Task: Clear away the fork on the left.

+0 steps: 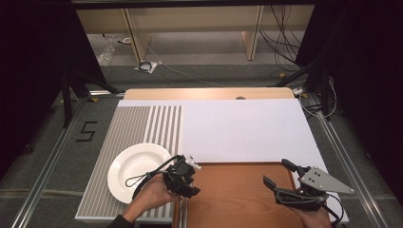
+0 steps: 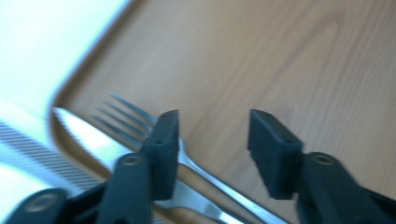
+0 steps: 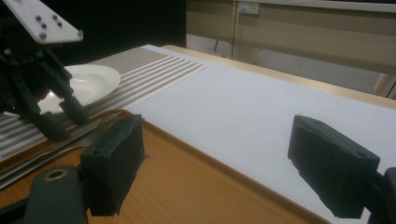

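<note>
Cutlery sits right under your left gripper: silver metal fork and steel knife lie side by side, handles running back toward you, jaws parted and holding nothing, straddling the fork.

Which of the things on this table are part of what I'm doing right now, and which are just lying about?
In the job:
fork and knife, side by side on the wooden tray
left gripper, jaws open above the fork

Lying about:
white plate
striped mat
white sheet
right gripper, open, holding nothing
</note>
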